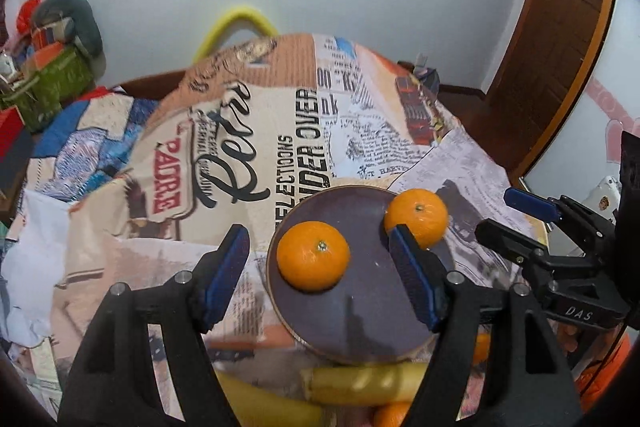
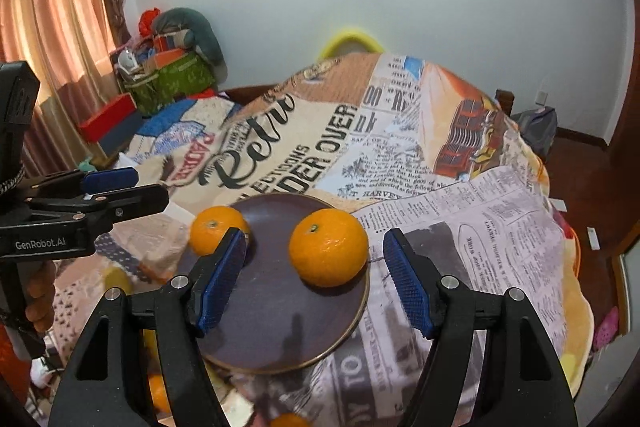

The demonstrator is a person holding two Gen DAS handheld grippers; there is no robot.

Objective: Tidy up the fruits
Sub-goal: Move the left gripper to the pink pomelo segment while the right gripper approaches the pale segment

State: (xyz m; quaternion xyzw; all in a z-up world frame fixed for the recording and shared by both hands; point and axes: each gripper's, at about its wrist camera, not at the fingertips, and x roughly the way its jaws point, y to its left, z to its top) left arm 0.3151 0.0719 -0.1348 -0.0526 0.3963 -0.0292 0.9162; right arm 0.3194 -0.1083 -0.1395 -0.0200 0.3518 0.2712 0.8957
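Observation:
A dark round plate (image 1: 360, 311) (image 2: 272, 319) lies on the bed's printed blanket with two oranges on it. In the left wrist view one orange (image 1: 313, 255) sits between and beyond the fingers of my left gripper (image 1: 319, 233), which is open and empty above it. The other orange (image 1: 416, 218) rests at the plate's right rim. In the right wrist view that orange (image 2: 328, 253) lies between the open, empty fingers of my right gripper (image 2: 316, 239), and the first orange (image 2: 216, 233) is partly behind the left finger. Each gripper also shows from the side: right gripper (image 1: 500, 213), left gripper (image 2: 148, 189).
Bananas (image 1: 360, 383) and more oranges (image 1: 394, 415) (image 2: 160, 395) lie at the near edge below the plate. The newspaper-print blanket (image 2: 460, 227) covers the bed. Bags and boxes (image 2: 168, 67) are piled at the far left. A wooden door (image 1: 560, 47) stands on the right.

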